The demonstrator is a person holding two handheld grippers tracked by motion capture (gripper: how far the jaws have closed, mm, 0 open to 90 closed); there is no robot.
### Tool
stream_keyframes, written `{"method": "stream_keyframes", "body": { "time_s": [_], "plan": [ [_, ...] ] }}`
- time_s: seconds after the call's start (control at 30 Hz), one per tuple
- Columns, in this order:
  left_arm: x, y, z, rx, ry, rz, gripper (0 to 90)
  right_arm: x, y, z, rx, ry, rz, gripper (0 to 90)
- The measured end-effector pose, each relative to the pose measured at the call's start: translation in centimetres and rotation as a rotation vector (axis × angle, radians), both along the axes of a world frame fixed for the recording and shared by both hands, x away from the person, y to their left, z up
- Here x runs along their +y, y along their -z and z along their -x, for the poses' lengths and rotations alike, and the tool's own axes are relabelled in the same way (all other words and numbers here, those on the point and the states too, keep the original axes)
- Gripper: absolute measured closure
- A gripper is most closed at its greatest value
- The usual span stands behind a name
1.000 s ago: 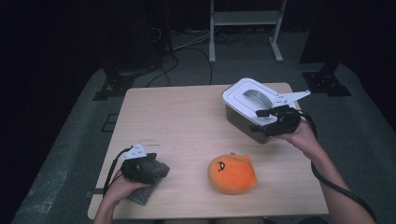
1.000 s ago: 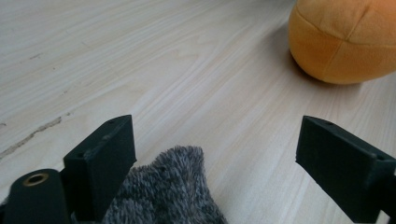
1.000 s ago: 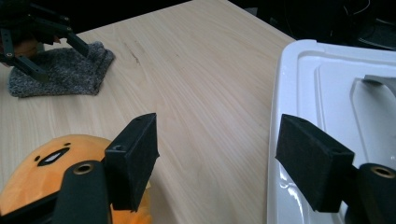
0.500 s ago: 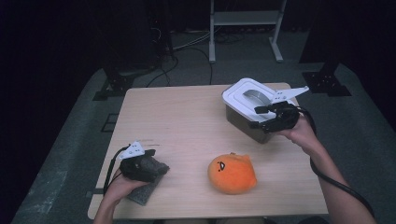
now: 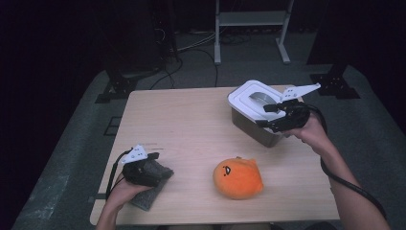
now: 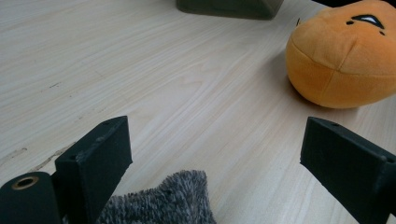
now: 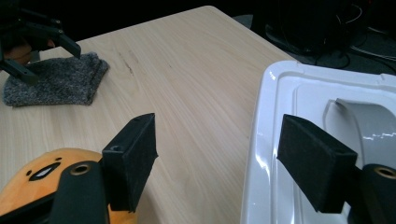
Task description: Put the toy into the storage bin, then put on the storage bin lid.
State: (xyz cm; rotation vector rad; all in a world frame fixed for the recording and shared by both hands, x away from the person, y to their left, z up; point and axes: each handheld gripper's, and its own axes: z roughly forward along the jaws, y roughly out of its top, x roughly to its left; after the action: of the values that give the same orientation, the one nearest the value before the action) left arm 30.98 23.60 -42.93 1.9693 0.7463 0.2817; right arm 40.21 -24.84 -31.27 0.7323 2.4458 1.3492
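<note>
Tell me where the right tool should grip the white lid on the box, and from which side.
Take the white lid by its near rim, coming from the person's side. In the right gripper view that raised edge already lies between the open jaws of the right tool, one over the lid, one outside. The recessed handle in its middle is the likely alternative.

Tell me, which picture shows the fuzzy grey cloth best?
The right gripper view: the grey cloth lies whole and well lit on the table. The high view shows it small and partly under the left gripper. The left gripper view shows one fuzzy corner between the open jaws.
</note>
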Motion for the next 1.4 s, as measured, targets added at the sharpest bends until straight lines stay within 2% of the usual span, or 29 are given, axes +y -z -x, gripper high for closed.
{"method": "stream_keyframes", "body": {
  "time_s": [0.2,0.5,0.67,1.03,1.13,1.27,1.4],
  "plan": [
    [0.0,0.1,-0.2,-0.003,-0.005,-0.006,8.0,-0.2,-0.6,-0.8,-0.001,0.007,-0.002,26.8],
    [-0.1,0.2,-0.2,0.000,0.006,-0.007,8.0,-0.3,-1.6,-2.4,-0.004,0.015,0.031,25.9],
    [-0.1,0.3,-0.3,0.000,0.006,-0.009,8.0,-0.5,-2.1,-3.1,-0.013,0.026,0.031,25.8],
    [-0.1,0.4,-0.2,0.005,0.017,-0.025,8.0,-0.9,-1.9,-4.3,-0.012,0.047,0.038,25.8],
    [-0.2,0.3,-0.1,-0.002,0.016,-0.012,8.0,-1.1,-1.9,-4.7,-0.018,0.056,0.022,25.8],
    [-0.1,0.4,-0.1,0.004,0.021,-0.014,8.0,-1.4,-1.6,-5.4,-0.012,0.075,0.009,25.8],
    [0.0,0.5,-0.2,0.006,0.017,-0.013,8.0,-1.4,-1.2,-6.2,-0.005,0.090,0.019,25.8]
  ]
}}
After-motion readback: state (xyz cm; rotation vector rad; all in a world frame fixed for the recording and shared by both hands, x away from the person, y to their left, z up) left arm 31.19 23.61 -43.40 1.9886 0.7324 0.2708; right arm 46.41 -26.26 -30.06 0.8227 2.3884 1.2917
